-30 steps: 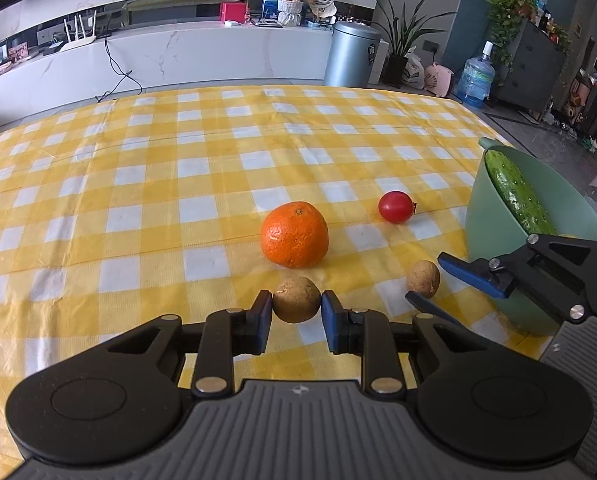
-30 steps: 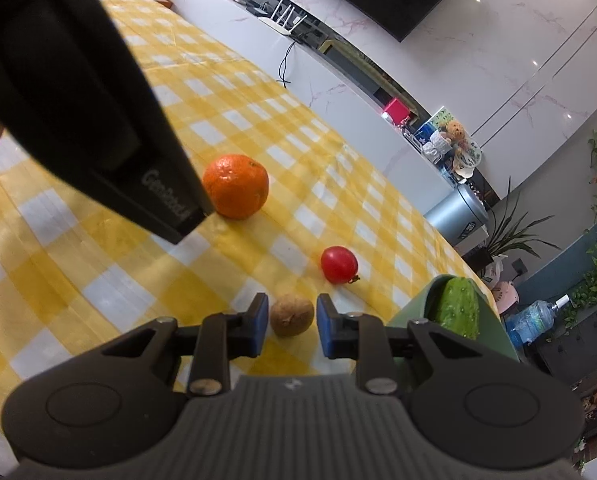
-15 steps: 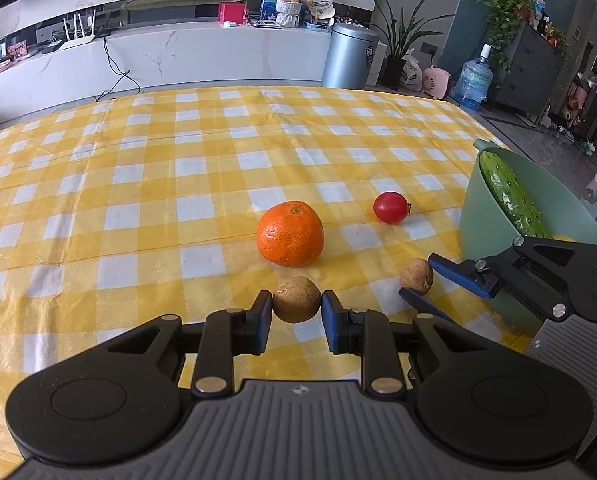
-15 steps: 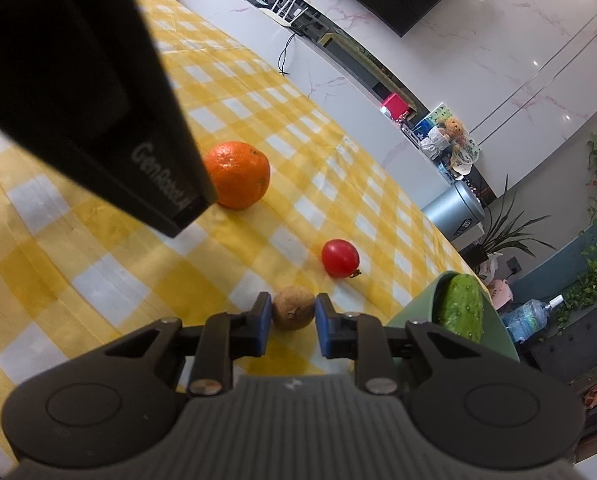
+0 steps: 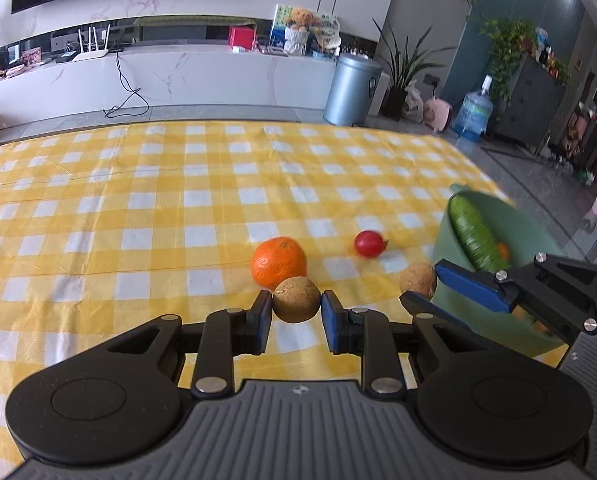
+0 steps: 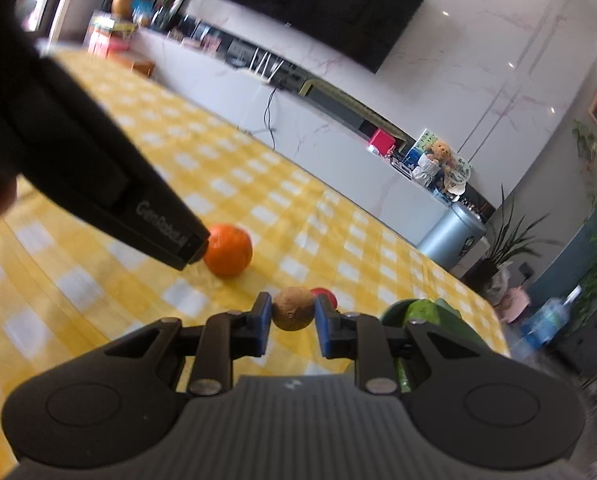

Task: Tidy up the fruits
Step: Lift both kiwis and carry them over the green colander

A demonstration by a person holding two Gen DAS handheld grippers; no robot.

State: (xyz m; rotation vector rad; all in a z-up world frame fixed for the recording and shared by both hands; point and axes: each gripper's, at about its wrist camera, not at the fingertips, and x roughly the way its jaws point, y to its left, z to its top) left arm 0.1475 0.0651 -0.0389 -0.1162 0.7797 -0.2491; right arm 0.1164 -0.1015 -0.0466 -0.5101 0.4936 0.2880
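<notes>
My left gripper (image 5: 297, 312) is shut on a small brown round fruit (image 5: 297, 300) and holds it above the yellow checked tablecloth (image 5: 138, 216). My right gripper (image 6: 291, 314) is shut on a second brown round fruit (image 6: 293, 309), lifted off the cloth; that fruit (image 5: 417, 280) and the right gripper (image 5: 426, 286) also show in the left wrist view. An orange (image 5: 279, 261) and a red cherry tomato (image 5: 369, 243) lie on the cloth. A green bowl (image 5: 498, 320) at the right holds a cucumber (image 5: 472, 236).
The left gripper's black body (image 6: 78, 168) fills the upper left of the right wrist view. The orange (image 6: 228, 250) lies just beyond it, the tomato (image 6: 324, 294) behind the held fruit. The bowl (image 6: 394, 314) sits at the table's right edge.
Both grippers have lifted with their brown fruits. The right gripper has risen and tilted up, so its fruit is off the cloth. The left view now looks from higher up.
</notes>
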